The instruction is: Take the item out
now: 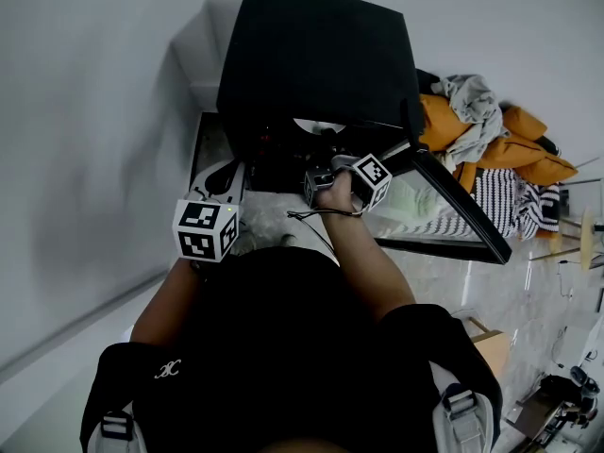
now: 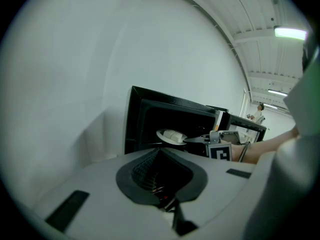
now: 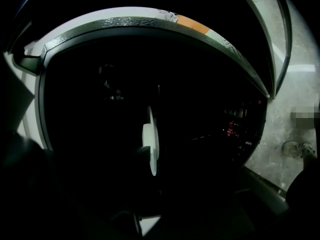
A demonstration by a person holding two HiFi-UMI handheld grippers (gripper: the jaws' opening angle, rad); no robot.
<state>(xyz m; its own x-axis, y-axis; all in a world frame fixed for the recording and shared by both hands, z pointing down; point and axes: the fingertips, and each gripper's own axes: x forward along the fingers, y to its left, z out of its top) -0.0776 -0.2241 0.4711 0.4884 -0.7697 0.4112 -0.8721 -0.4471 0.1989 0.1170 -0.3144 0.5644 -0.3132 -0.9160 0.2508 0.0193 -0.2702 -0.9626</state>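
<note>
A black microwave oven (image 1: 316, 55) stands with its door (image 1: 453, 210) swung open to the right. At its mouth a white plate (image 2: 167, 138) hangs in the air, carrying a pale rolled item (image 2: 175, 133). My right gripper (image 2: 199, 140) is shut on the plate's near rim. In the right gripper view the plate (image 3: 150, 141) shows edge-on against the dark oven cavity. From the head view only a sliver of the plate (image 1: 319, 125) is visible beyond the right gripper (image 1: 330, 147). My left gripper (image 1: 206, 229) hangs back at the left, its grey jaws pressed together with nothing between them.
A pile of orange and grey clothes (image 1: 491, 130) and a striped cloth (image 1: 510, 201) lie right of the oven. A cardboard box (image 1: 486, 343) sits on the marble floor. A white wall runs along the left. A person (image 2: 260, 112) stands far off.
</note>
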